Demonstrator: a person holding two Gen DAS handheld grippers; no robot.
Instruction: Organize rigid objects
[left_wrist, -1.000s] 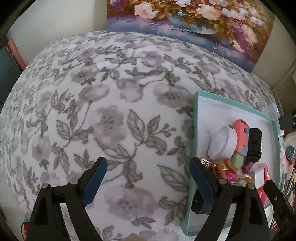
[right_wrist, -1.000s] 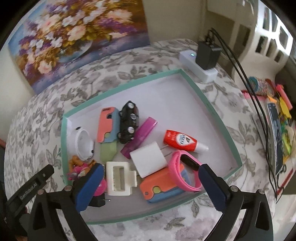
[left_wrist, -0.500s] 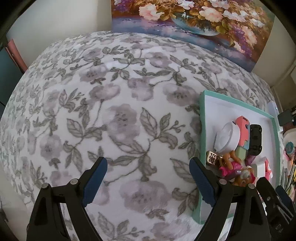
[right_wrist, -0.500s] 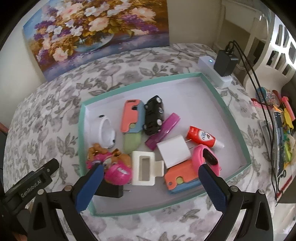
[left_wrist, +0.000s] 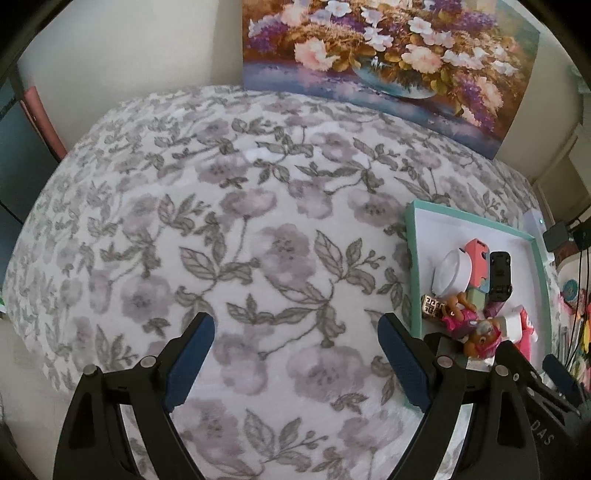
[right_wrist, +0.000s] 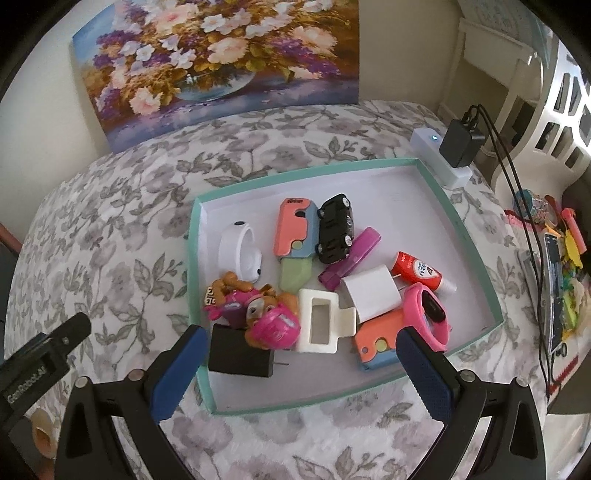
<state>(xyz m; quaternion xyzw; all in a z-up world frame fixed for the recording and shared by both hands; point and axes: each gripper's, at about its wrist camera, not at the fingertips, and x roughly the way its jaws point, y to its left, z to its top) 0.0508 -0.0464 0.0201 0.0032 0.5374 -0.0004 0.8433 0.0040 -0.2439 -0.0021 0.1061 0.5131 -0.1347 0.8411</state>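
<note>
right gripper (right_wrist: 299, 363) hangs over the near edge of the shallow teal-rimmed white cardboard tray (right_wrist: 476, 254), jaws spread wide, nothing between them. left gripper (left_wrist: 295, 363) also spread and empty, aimed at bare cloth; the tray sits off to its right, at the edge of its view (left_wrist: 413, 266).

all the small rigid things seen lie inside the tray, heaped toward its near-left half; the far-right part of its floor is bare. none seen loose on the cloth. this fits either a tray already filled or a tray about to be sorted out; cannot tell which.

closest to the right jaws: black plastic plug block (right_wrist: 240, 352) just ahead of the left finger, prongs pointing right, long axis across the jaw line. behind it the pink-and-brown toy pup figure (right_wrist: 258, 314), then the white rectangular plastic frame clip (right_wrist: 319, 319), long axis running away from the jaws. the orange-and-blue folding case (right_wrist: 376, 341) and pink rubber wrist band (right_wrist: 424, 317) sit just ahead of the right finger. further back: white round ring-shaped cup (right_wrist: 238, 249), black toy car (right_wrist: 335, 229), magenta flat bar (right_wrist: 349, 263), red glue tube (right_wrist: 419, 271), white cube charger (right_wrist: 371, 295).

judgement: the right hand is plainly nearer to everything; the left would need to swing right.

surface: soft plush grey-floral cloth (left_wrist: 258, 240), table-like, domed by the lens. floral painting (right_wrist: 218, 62) leans on the back wall; white power strip with black adapter (right_wrist: 448, 155) behind the tray; cluttered stationery to the right.
</note>
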